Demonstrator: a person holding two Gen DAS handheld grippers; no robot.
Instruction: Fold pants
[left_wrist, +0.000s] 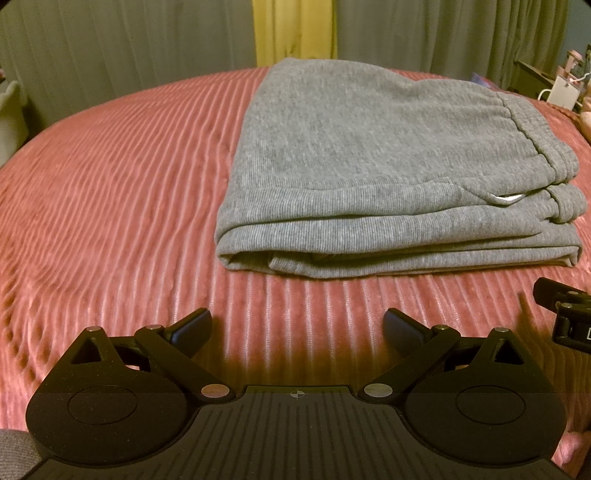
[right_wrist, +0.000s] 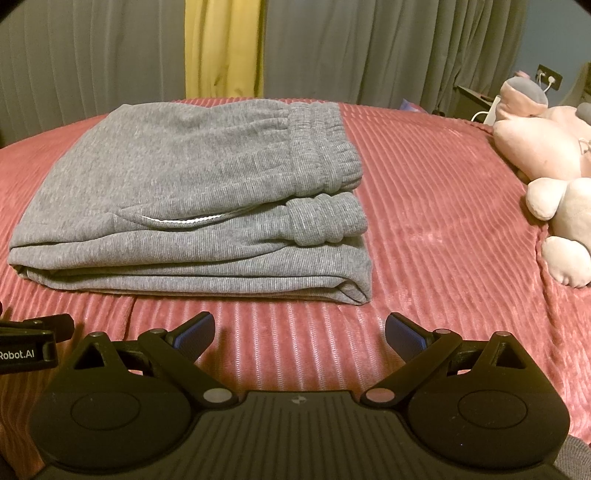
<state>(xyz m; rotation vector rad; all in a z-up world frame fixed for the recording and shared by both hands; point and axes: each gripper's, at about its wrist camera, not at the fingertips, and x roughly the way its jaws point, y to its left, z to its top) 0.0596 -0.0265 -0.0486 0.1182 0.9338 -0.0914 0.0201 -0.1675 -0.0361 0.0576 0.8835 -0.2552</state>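
Pants (right_wrist: 184, 199), one grey pair, lie folded into a thick rectangular stack on the pink ribbed bedspread (right_wrist: 443, 221). Several layers show along the near edge of the stack, and the folded side sits at its left end. At the right end, two gathered elastic bands lie one upon the other: the waistband (right_wrist: 321, 147) above and a cuff (right_wrist: 325, 221) just beneath it. A thin white edge (right_wrist: 177, 221) peeks out between the upper layers.

From the left wrist view, the same stack (left_wrist: 369, 166) lies ahead and slightly right of the left gripper (left_wrist: 297, 328). This gripper's two fingers are spread wide, with only bedspread (left_wrist: 110, 203) between them. It holds nothing and stands apart from the cloth. A part of the right gripper (left_wrist: 565, 314) shows at the far right edge of that view.

In the right wrist view, a piece of the left gripper (right_wrist: 33, 343) enters at the left edge. The right gripper (right_wrist: 299, 332) has its two blue-padded fingers (right_wrist: 195, 334) parted just as widely, empty, near the stack's front edge but not touching it.

Further right, one pink plush toy (right_wrist: 546, 147) rests on the bedspread, well apart from the pants. Behind the bed hang grey curtains (right_wrist: 369, 48) and one yellow curtain (right_wrist: 221, 48) between them.
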